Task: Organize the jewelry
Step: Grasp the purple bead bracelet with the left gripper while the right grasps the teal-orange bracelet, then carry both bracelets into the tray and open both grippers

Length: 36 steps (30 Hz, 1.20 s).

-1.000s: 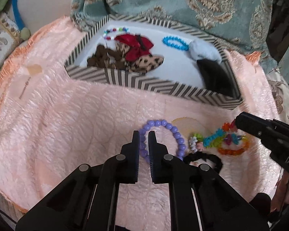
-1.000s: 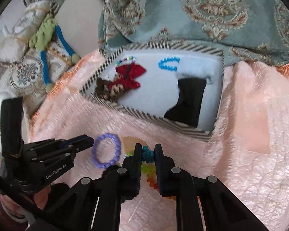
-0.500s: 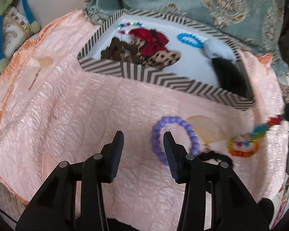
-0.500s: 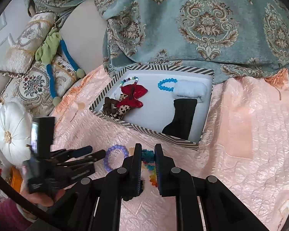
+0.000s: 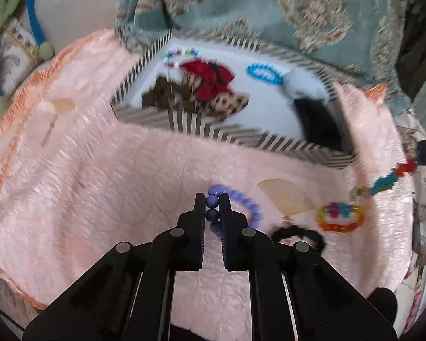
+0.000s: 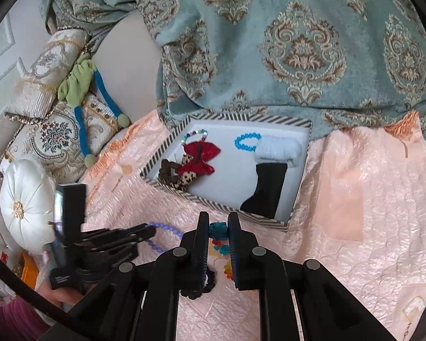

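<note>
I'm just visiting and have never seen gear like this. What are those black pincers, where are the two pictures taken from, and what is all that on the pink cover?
There is no robot: a person holds one black claw in each hand, each with a camera looking along its fingers. One picture is from the left claw, which is shut on a purple bead bracelet. The other is from the right claw, shut on a colourful bead strand that trails down to the pink quilt. Also on the quilt lie a rainbow bead ring and a black hair tie. The striped box behind already holds a blue bracelet, a red bow and other pieces.
</note>
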### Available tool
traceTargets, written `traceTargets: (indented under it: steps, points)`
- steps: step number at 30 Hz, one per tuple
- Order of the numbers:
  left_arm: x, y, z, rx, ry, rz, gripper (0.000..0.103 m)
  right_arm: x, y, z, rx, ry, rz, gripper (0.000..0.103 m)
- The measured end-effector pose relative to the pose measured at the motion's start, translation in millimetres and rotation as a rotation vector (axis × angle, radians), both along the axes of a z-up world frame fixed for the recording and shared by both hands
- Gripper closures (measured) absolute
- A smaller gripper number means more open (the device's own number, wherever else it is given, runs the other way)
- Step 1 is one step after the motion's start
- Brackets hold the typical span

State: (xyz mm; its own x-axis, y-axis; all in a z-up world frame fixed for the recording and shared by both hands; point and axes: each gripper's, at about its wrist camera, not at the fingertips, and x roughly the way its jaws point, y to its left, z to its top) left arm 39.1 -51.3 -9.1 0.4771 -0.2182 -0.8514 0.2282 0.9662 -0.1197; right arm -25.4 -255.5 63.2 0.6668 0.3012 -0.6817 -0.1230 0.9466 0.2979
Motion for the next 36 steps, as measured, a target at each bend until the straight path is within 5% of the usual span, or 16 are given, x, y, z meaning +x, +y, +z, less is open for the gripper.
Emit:
traceTargets:
  steps: [14,36]
  points:
    - [-12.1,7.8,70.9,0.011,-0.146,-0.023,0.095,-6.0,3.1,29.2,-0.014,-0.049,0.002,0.091]
    - [14.0,3.4,97.9,0.068,-0.222,-0.019,0.095,24.4,9.6,43.4,-0.021,-0.065,0.013,0.091]
